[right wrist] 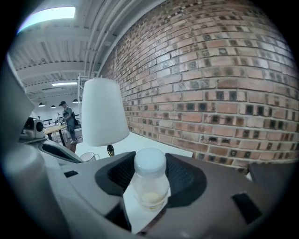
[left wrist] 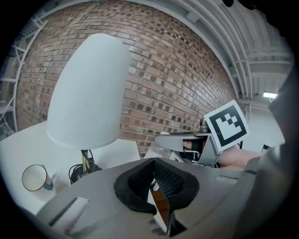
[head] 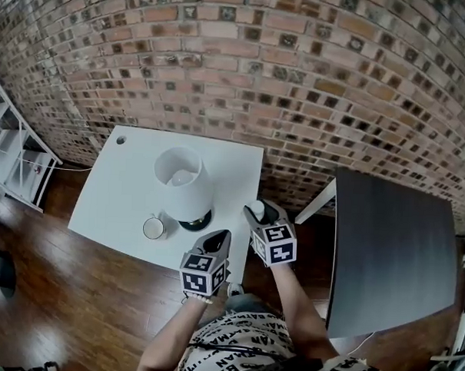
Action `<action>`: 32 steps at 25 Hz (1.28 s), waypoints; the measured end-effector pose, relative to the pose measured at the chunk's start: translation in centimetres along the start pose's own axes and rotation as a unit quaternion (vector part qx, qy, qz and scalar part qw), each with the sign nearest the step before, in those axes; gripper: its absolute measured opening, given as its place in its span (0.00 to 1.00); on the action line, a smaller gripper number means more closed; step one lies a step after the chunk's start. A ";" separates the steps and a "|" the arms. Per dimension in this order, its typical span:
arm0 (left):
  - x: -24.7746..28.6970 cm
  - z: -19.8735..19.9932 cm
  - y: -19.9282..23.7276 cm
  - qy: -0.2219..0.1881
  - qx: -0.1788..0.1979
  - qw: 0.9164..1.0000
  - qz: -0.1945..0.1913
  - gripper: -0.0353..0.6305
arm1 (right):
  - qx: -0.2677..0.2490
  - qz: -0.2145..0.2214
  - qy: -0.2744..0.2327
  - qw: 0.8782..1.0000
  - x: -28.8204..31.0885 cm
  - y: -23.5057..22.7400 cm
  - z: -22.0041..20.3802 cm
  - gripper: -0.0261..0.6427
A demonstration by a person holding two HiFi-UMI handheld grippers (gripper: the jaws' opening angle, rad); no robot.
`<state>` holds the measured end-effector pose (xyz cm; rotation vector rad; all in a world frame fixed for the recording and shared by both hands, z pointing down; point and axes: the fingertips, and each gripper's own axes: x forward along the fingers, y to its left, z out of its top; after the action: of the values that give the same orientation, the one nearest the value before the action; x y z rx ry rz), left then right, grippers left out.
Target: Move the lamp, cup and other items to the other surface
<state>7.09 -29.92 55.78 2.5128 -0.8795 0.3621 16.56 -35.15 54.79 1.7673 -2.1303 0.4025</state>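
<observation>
A white-shaded lamp (head: 184, 183) with a dark base stands on the white table (head: 117, 183), and a white cup (head: 154, 228) sits just left of its base. My right gripper (head: 258, 213) is at the table's right front corner, shut on a small clear bottle (right wrist: 149, 179) with a white cap. The bottle stands upright between the pads. My left gripper (head: 219, 238) hovers at the table's front edge, right of the cup, open with nothing between its fingers. From the left gripper view the lamp (left wrist: 88, 93) and cup (left wrist: 35, 178) lie ahead and to the left.
A dark table (head: 391, 249) stands to the right, with a gap of wooden floor between it and the white one. A brick wall runs behind both. A white shelf unit (head: 18, 160) is at the far left. A person (right wrist: 68, 119) stands far off in the room.
</observation>
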 end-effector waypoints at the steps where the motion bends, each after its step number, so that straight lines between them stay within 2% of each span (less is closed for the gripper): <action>1: -0.3 -0.1 -0.5 0.004 0.007 1.000 -0.006 0.05 | 0.007 -0.009 -0.001 1.000 -1.2 0.0 -0.1 0.36; 7: -3.5 -2.1 -3.9 0.022 0.038 0.998 -0.042 0.05 | 0.024 -0.052 0.006 0.998 -8.7 1.7 -2.5 0.36; 15: -6.9 -6.0 -11.4 0.052 0.068 0.988 -0.126 0.05 | 0.065 -0.130 0.015 0.989 -18.9 2.8 -7.0 0.36; 22: -6.1 -7.9 -20.9 0.065 0.104 0.971 -0.207 0.05 | 0.098 -0.220 0.007 0.971 -28.3 -1.8 -10.5 0.36; 28: -3.1 -9.1 -31.0 0.079 0.141 0.948 -0.275 0.05 | 0.133 -0.295 0.000 0.946 -37.3 -8.6 -14.0 0.36; 32: -1.0 -10.8 -37.2 0.088 0.159 0.935 -0.305 0.05 | 0.146 -0.337 0.002 0.930 -43.0 -13.6 -16.9 0.36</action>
<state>29.13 1.80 52.51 2.8207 0.0587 0.5367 38.40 7.60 51.35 2.5057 -1.3670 0.5414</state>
